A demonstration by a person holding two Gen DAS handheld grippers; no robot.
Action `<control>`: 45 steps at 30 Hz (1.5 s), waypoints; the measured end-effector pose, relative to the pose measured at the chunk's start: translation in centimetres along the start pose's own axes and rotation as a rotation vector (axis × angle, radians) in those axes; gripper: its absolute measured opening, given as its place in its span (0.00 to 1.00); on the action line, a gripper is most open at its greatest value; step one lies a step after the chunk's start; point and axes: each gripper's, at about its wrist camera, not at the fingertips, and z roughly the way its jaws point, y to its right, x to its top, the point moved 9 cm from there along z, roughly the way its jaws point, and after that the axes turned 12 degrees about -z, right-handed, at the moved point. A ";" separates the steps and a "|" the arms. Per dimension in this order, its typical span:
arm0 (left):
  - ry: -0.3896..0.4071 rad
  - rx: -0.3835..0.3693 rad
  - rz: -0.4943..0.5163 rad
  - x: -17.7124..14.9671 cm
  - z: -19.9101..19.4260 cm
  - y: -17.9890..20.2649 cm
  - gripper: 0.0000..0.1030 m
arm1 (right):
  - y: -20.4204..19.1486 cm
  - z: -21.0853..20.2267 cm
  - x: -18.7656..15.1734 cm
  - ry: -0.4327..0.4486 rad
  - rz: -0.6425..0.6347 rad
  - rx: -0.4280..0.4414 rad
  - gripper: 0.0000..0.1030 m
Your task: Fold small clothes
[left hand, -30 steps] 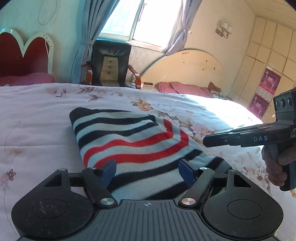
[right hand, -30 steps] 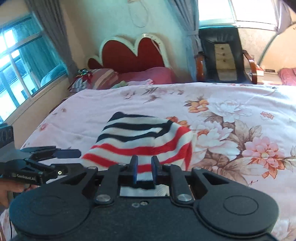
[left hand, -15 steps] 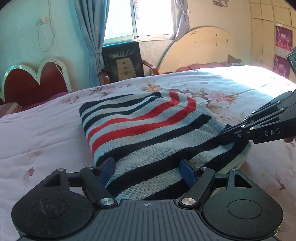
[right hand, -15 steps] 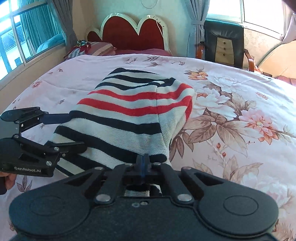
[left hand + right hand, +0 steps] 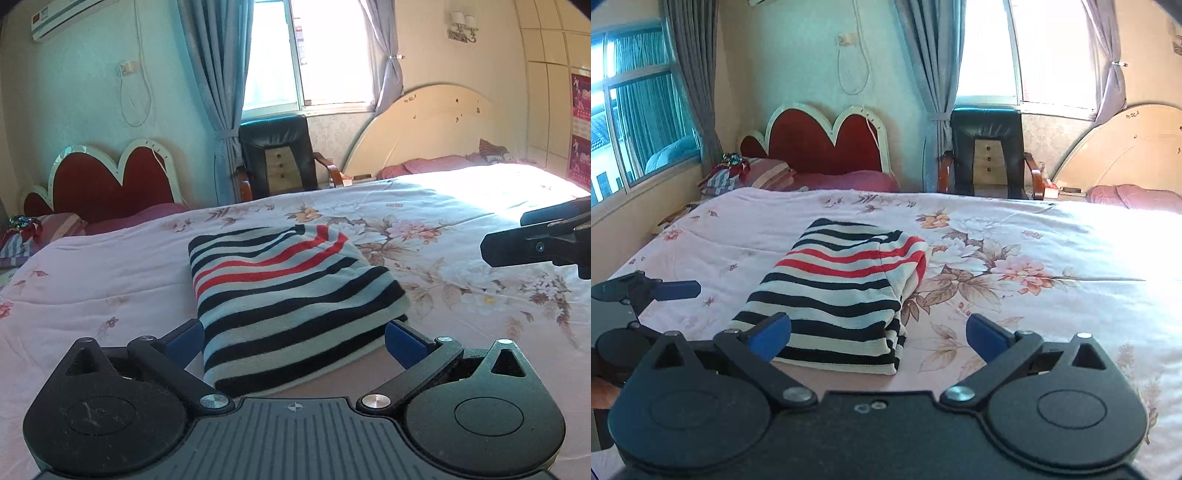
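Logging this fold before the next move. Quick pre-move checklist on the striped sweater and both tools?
1. Left tool open, nothing clamped, jaws just opened wider: ok.
2. Right tool open, jaws just opened off the striped sweater: ok.
3. Sweater lies folded on the floral bedspread: ok.
4. Edges square: not ok, the red-striped end bulges sideways.
5. Sleeves tucked inside: cannot tell.

My left claw (image 5: 294, 341) has just been opening and now gapes wide, empty, before the folded striped sweater (image 5: 288, 295) lying on the floral bed (image 5: 443, 229).
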 end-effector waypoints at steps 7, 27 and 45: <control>0.049 0.039 -0.062 -1.0 -8.2 1.7 1.00 | -0.1 -8.6 -1.5 0.045 -0.001 -0.094 0.99; 0.139 -0.014 -0.212 -3.1 -24.1 3.8 1.00 | -5.7 -23.3 -5.0 0.038 -0.043 -0.199 0.99; 0.169 -0.029 -0.178 -2.0 -24.6 5.1 1.00 | -4.5 -24.7 -4.5 0.072 -0.024 -0.233 0.99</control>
